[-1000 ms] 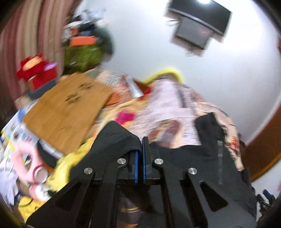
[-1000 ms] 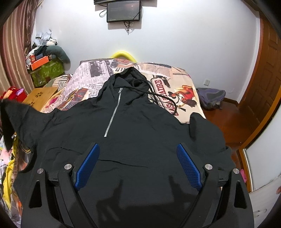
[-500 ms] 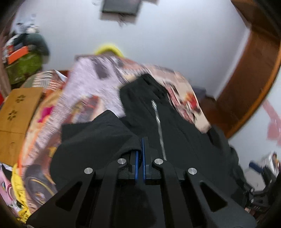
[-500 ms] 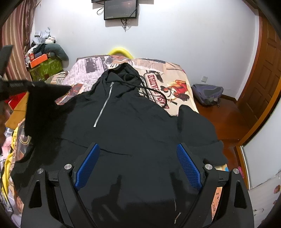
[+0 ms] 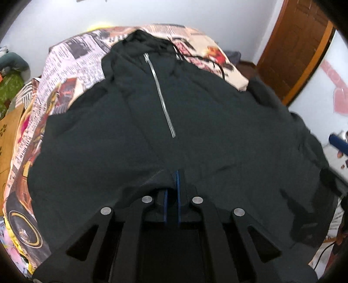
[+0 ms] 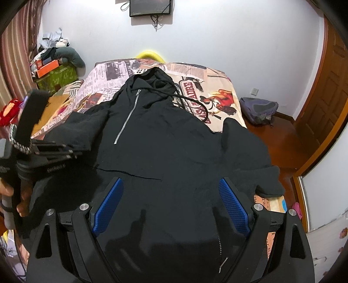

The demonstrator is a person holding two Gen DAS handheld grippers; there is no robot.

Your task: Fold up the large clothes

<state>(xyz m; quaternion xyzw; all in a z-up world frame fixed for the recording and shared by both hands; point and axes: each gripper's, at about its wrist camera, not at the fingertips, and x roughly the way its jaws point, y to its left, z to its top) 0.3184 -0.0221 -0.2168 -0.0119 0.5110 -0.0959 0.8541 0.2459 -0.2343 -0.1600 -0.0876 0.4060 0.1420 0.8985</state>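
A large black zip hoodie [image 6: 165,139] lies spread face up on the bed, hood at the far end, silver zipper [image 5: 162,98] down its chest. My left gripper [image 5: 172,185] is shut on the hoodie's left sleeve [image 5: 150,180] and holds it over the body of the hoodie [image 5: 195,130]. In the right wrist view the left gripper [image 6: 71,152] comes in from the left with the sleeve [image 6: 78,132] in it. My right gripper [image 6: 171,204] is open and empty, hovering over the hoodie's lower part. The right sleeve [image 6: 245,148] lies out to the right.
The bed has a newspaper-print cover [image 6: 195,87]. A wooden board [image 5: 8,130] and clutter lie at the left. A grey backpack [image 6: 258,108] sits on the wooden floor to the right, near a wooden door [image 6: 326,104]. A screen [image 6: 150,7] hangs on the far wall.
My left gripper has swung right with the sleeve, from the bed's left side to over the hoodie's middle. The right gripper has stayed open and moved slightly nearer the hem.
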